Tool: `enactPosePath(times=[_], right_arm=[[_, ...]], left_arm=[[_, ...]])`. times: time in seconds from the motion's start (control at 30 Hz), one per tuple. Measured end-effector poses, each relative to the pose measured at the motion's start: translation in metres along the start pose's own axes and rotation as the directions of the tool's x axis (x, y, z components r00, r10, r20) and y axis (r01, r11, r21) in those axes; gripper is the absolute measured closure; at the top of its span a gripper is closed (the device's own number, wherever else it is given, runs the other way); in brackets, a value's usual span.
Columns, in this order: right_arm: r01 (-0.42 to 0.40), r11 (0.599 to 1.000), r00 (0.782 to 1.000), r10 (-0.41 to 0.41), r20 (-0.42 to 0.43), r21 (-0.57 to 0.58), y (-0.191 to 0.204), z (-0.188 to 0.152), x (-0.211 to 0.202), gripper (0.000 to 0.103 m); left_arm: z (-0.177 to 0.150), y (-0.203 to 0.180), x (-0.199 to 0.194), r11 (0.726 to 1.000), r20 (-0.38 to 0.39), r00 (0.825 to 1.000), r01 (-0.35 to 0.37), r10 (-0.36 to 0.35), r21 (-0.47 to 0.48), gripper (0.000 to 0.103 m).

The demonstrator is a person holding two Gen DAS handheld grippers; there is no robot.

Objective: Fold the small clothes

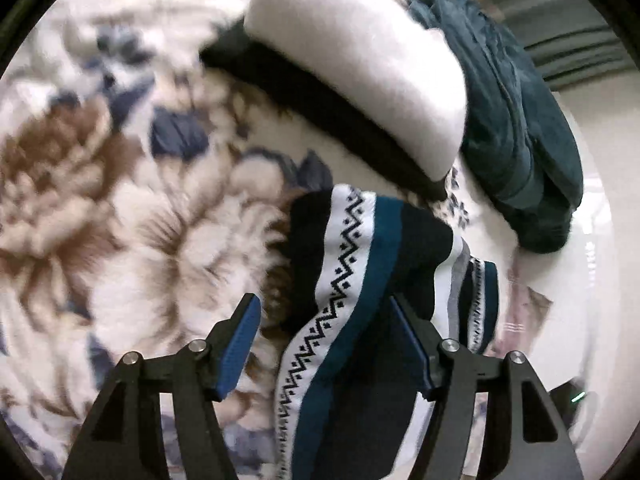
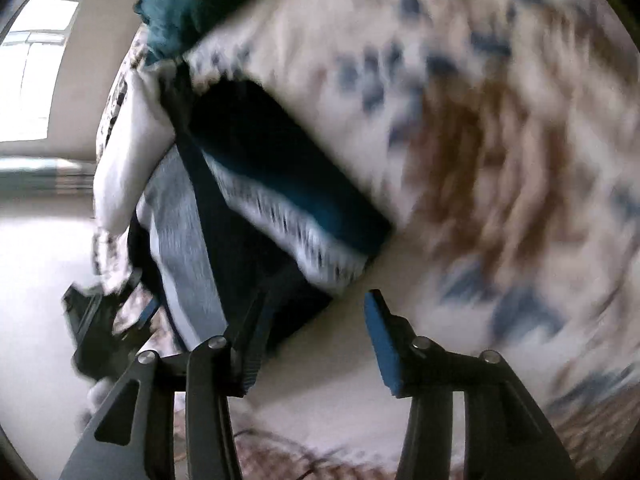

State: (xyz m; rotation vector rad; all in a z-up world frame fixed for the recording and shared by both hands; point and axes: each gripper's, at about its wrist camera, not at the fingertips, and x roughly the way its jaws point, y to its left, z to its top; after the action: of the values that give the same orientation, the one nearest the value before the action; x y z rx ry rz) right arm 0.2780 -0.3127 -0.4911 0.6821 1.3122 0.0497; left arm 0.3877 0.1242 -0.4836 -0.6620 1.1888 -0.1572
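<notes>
A small knit garment (image 1: pixel 352 280) with navy, teal and white zigzag bands lies on a floral blanket (image 1: pixel 100 200). My left gripper (image 1: pixel 324 320) is open, its blue-padded fingers (image 1: pixel 236 352) set wide on either side of the garment, which passes between them. In the right wrist view the same garment (image 2: pixel 260 208) lies blurred ahead and to the left. My right gripper (image 2: pixel 316 328) is open, its left finger (image 2: pixel 256 344) against the garment's edge and its right finger (image 2: pixel 384 344) over bare blanket. The left gripper's body (image 2: pixel 100 332) shows at the left.
A folded white cloth (image 1: pixel 360 64) lies on a black one (image 1: pixel 328 120) behind the garment. A dark teal bundle (image 1: pixel 512 120) sits to the right, near the bed's edge. The floral blanket (image 2: pixel 500 140) spreads wide. A pale floor (image 2: pixel 36 280) shows beyond the bed.
</notes>
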Motion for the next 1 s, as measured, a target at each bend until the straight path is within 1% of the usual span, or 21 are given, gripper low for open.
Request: enactPosePath(times=[0.03, 0.1, 0.17, 0.2, 0.23, 0.27, 0.3, 0.33, 0.37, 0.43, 0.5, 0.6, 0.7, 0.73, 0.77, 0.8, 0.83, 0.87, 0.9, 0.97, 1.0], right_arm=[[0.002, 0.999, 1.0, -0.002, 0.013, -0.042, 0.009, 0.013, 0.0, 0.031], [-0.019, 0.993, 1.0, 0.021, 0.013, -0.115, 0.03, 0.048, 0.016, 0.029], [-0.016, 0.984, 1.0, 0.016, -0.003, -0.175, 0.047, 0.076, 0.041, 0.029], [-0.013, 0.979, 1.0, 0.007, -0.026, -0.206, 0.058, 0.092, 0.059, 0.029], [-0.013, 0.975, 0.999, 0.001, -0.054, -0.22, 0.064, 0.098, 0.073, 0.029], [-0.005, 0.974, 0.994, -0.019, -0.104, -0.226, 0.07, 0.111, 0.095, 0.029], [-0.006, 0.973, 0.992, -0.022, -0.121, -0.229, 0.08, 0.117, 0.106, 0.036], [-0.005, 0.97, 0.993, -0.024, -0.115, -0.243, 0.084, 0.121, 0.112, 0.079], [0.039, 0.965, 0.995, -0.062, -0.081, -0.259, 0.088, 0.125, 0.112, 0.095], [0.049, 0.962, 0.999, -0.054, -0.01, -0.269, 0.092, 0.126, 0.099, 0.094], [0.055, 0.963, 0.998, -0.043, 0.049, -0.262, 0.091, 0.127, 0.082, 0.094], [0.042, 0.965, 0.995, -0.017, 0.096, -0.258, 0.089, 0.13, 0.068, 0.095], [0.06, 0.966, 0.993, -0.032, 0.115, -0.25, 0.089, 0.139, 0.071, 0.095], [0.078, 0.966, 0.992, -0.05, 0.118, -0.248, 0.091, 0.141, 0.075, 0.095], [0.076, 0.969, 0.992, -0.05, 0.115, -0.235, 0.09, 0.144, 0.078, 0.095], [0.062, 0.974, 0.994, -0.039, 0.107, -0.219, 0.088, 0.147, 0.081, 0.095], [0.051, 0.976, 0.994, -0.03, 0.102, -0.212, 0.088, 0.148, 0.084, 0.095], [0.046, 0.976, 0.995, -0.025, 0.1, -0.214, 0.089, 0.149, 0.086, 0.095], [0.045, 0.975, 0.995, -0.023, 0.1, -0.218, 0.09, 0.148, 0.088, 0.095], [0.054, 0.97, 0.994, -0.03, 0.103, -0.237, 0.096, 0.145, 0.089, 0.095], [0.053, 0.97, 0.994, -0.029, 0.103, -0.239, 0.097, 0.144, 0.089, 0.095]], left_arm=[[0.0, 0.0, -0.004, 1.0, 0.017, 1.0, -0.016, 0.016, 0.015, 0.039], [0.009, -0.01, 0.006, 0.999, 0.024, 0.999, -0.027, 0.026, 0.032, 0.037], [0.019, -0.009, 0.018, 1.0, 0.017, 1.0, -0.017, 0.016, 0.026, 0.037], [0.026, -0.013, 0.027, 0.999, 0.017, 1.0, -0.019, 0.019, 0.034, 0.037], [0.031, -0.016, 0.033, 0.999, 0.017, 1.0, -0.024, 0.023, 0.042, 0.037], [0.035, -0.017, 0.036, 0.999, 0.017, 1.0, -0.026, 0.026, 0.043, 0.037], [0.038, -0.013, 0.038, 0.999, 0.018, 1.0, -0.025, 0.025, 0.037, 0.037], [0.04, -0.005, 0.037, 1.0, 0.031, 1.0, -0.005, 0.004, 0.024, 0.039], [0.042, -0.002, 0.036, 1.0, 0.053, 0.998, 0.021, -0.021, 0.011, 0.056], [0.048, 0.003, 0.037, 0.999, 0.071, 0.996, 0.046, -0.045, -0.007, 0.09], [0.051, 0.006, 0.038, 0.998, 0.086, 0.994, 0.066, -0.065, -0.016, 0.095], [0.053, 0.005, 0.043, 0.999, 0.079, 0.996, 0.047, -0.046, -0.008, 0.095], [0.054, 0.004, 0.042, 0.998, 0.067, 0.996, 0.063, -0.062, -0.017, 0.093], [0.054, 0.006, 0.039, 0.995, 0.063, 0.994, 0.094, -0.092, -0.032, 0.089], [0.054, 0.008, 0.034, 0.992, 0.064, 0.991, 0.12, -0.117, -0.045, 0.073], [0.053, 0.01, 0.027, 0.989, 0.074, 0.988, 0.14, -0.136, -0.056, 0.061], [0.052, 0.011, 0.023, 0.987, 0.084, 0.986, 0.147, -0.142, -0.058, 0.037], [0.05, 0.012, 0.024, 0.986, 0.084, 0.985, 0.158, -0.153, -0.06, 0.033], [0.049, 0.011, 0.028, 0.986, 0.063, 0.986, 0.156, -0.152, -0.055, 0.033], [0.046, 0.006, 0.049, 0.997, -0.002, 0.997, 0.075, -0.075, -0.013, 0.036], [0.044, 0.004, 0.053, 0.999, 0.006, 0.999, 0.054, -0.054, 0.003, 0.044]])
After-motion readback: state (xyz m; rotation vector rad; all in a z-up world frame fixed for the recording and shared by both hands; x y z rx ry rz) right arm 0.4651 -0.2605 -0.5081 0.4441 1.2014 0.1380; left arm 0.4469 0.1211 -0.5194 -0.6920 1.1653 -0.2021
